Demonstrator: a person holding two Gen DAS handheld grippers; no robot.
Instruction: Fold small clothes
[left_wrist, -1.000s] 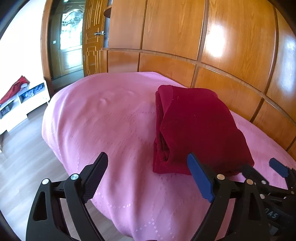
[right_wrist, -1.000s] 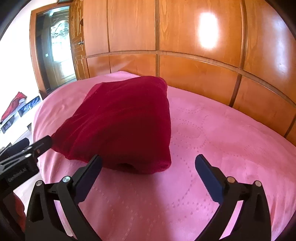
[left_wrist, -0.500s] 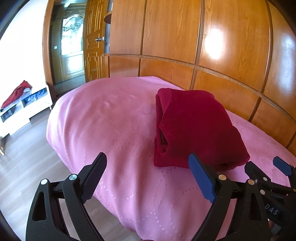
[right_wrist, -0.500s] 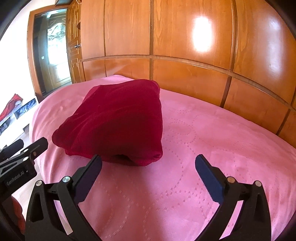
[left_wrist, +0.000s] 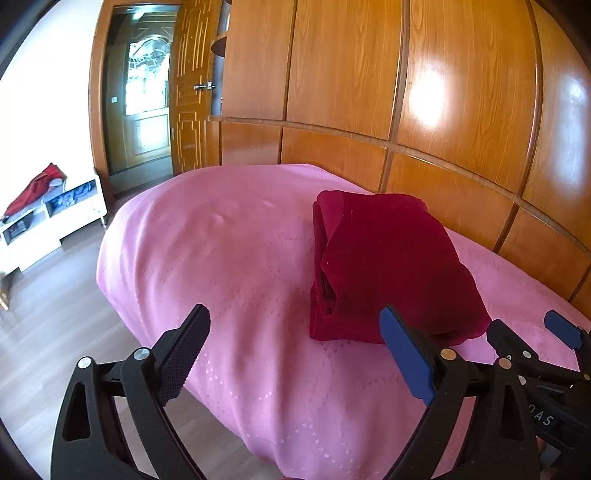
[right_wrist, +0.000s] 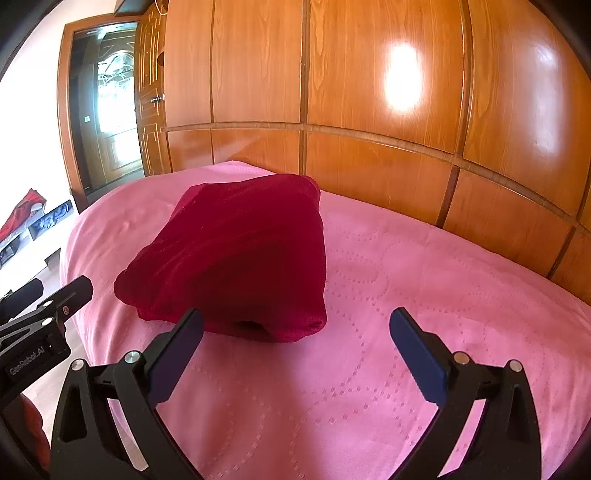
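1. Black-framed left gripper (left_wrist: 293, 343), at the bottom of its view, has just been opening; its jaws stand wide with only pink bedspread (left_wrist: 221, 266) between them.
2. Equally wide, the right gripper (right_wrist: 295, 339) holds nothing, its left finger (right_wrist: 177, 350) just short of the cloth.
3. Folded dark red garment (right_wrist: 236, 254) lies centre frame on the bedspread, before the wooden panels (right_wrist: 369, 92).
4. Judged nearly done: both grippers should pull clear without snagging the near edge.
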